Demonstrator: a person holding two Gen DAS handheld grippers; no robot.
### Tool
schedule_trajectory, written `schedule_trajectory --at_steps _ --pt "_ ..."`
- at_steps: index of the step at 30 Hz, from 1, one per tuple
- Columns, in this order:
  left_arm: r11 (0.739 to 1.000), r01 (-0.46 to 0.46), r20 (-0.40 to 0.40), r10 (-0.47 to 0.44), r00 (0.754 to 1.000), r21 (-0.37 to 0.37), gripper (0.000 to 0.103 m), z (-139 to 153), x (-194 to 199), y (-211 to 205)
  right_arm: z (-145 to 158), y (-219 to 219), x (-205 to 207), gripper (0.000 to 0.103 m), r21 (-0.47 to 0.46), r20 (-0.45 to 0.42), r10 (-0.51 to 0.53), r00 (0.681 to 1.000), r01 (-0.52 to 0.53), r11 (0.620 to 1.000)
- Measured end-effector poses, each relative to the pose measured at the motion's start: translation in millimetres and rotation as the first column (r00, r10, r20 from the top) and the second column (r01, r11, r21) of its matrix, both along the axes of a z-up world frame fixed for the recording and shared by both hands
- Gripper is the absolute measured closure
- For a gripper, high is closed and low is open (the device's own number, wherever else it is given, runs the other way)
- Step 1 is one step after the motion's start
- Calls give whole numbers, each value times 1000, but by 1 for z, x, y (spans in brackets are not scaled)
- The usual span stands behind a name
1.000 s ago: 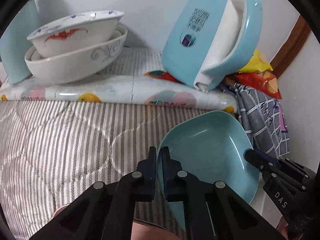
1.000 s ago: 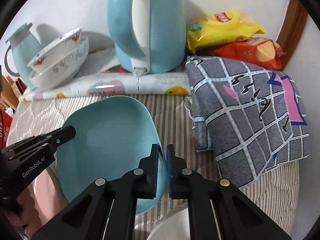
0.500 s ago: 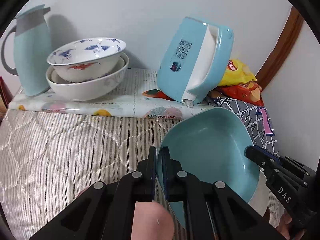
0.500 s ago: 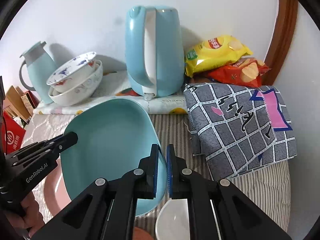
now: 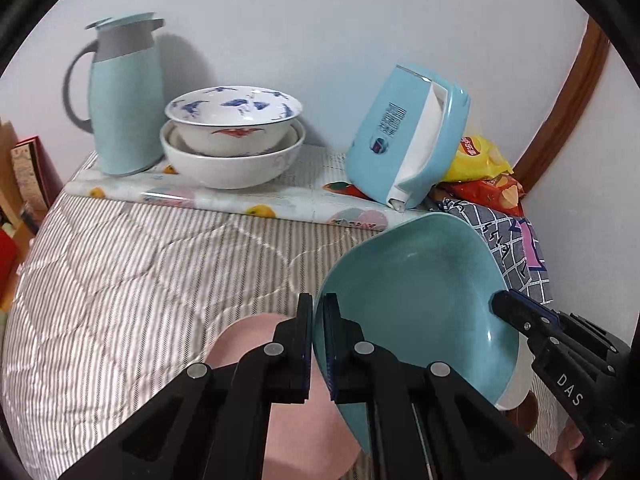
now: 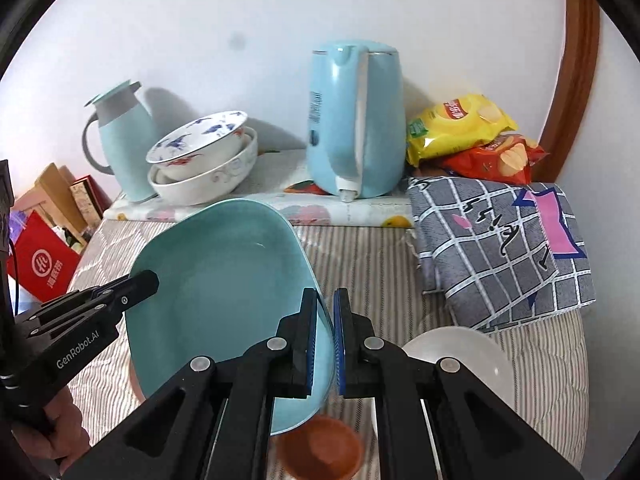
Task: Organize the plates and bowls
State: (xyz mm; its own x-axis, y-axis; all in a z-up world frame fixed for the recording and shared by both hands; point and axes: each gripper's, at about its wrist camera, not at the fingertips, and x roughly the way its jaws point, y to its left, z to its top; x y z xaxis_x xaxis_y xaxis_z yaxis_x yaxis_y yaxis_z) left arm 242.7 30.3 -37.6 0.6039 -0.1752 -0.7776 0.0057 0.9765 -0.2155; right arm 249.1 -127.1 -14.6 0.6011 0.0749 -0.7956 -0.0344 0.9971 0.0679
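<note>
The teal plate (image 5: 416,300), pinched at its nine o'clock rim by the left tool (image 5: 318,344) and three o'clock rim by the right tool (image 6: 325,344), is rising clear of the bed (image 5: 120,272), heading, likely, for the stacked bowls (image 5: 232,136) at eleven o'clock.

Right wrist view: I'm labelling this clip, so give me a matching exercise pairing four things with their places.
1. teal dish
2. patterned bowl
3. yellow snack bag
4. kettle

a. lying on a red bag
b. nested in a white bowl
c. clamped at both rims
d. standing on the fruit-print mat

Pairs: 1-c, 2-b, 3-a, 4-d
</note>
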Motion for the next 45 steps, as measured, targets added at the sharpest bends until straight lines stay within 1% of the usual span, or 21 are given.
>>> schedule_trajectory --at_steps 6,11,21,28,36,45 --pt "1000 -17 7 17 1000 7 97 3 -15 15 -1 17 -11 95 6 2 22 1000 -22 1000" --pt "999 -35 4 35 999 11 97 -1 -26 28 -3 31 -18 95 7 1 40 999 -40 999" --pt "997 -78 -35 79 996 2 97 -25 -35 49 -21 57 -17 95 -13 -27 100 995 -101 995" --pt "995 -99 -81 99 992 5 97 -45 -34 56 -44 65 -8 94 -12 -80 126 989 -127 992" --pt "994 -104 -104 106 989 21 97 -56 -33 59 -63 71 -3 94 -13 -113 145 983 -148 989" --pt "993 -116 -139 117 983 15 97 -66 -36 65 -69 78 7 92 -28 -129 179 975 -184 983"
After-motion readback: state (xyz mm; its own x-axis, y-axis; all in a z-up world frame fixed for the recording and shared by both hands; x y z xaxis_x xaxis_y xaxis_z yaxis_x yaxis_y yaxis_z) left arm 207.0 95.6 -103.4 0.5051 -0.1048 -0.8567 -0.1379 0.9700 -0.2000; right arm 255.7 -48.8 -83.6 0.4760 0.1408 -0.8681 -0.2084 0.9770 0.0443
